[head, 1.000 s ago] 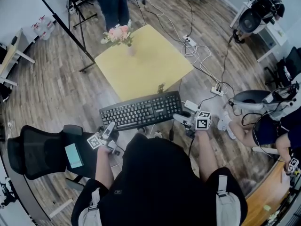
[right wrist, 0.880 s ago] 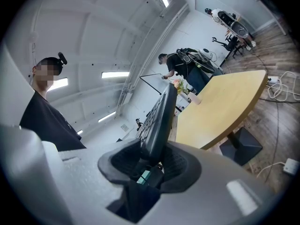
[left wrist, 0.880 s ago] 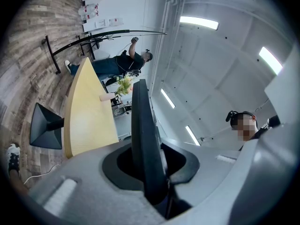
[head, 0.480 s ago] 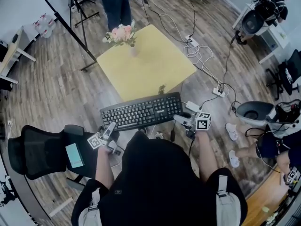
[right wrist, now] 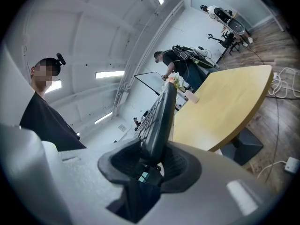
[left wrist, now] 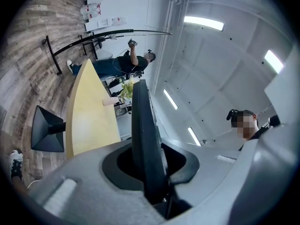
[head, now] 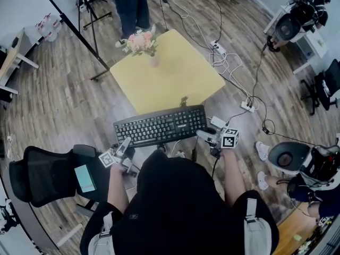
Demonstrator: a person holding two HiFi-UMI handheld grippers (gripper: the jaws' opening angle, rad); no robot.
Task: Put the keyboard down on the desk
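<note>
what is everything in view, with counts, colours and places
keyboard: one, black, held in the air by its two ends, in front of the desk
desk: one, yellow top, middle of the room
flowers: one bunch, pink, in a vase at the desk's far corner
chair: one, black, lower left
cables: several, white and black, on the wood floor right of the desk
standing person: one, dark trousers, beyond the desk
left tongs: one, grey, shut on the keyboard's left end
right tongs: one, grey, shut on its right end
</note>
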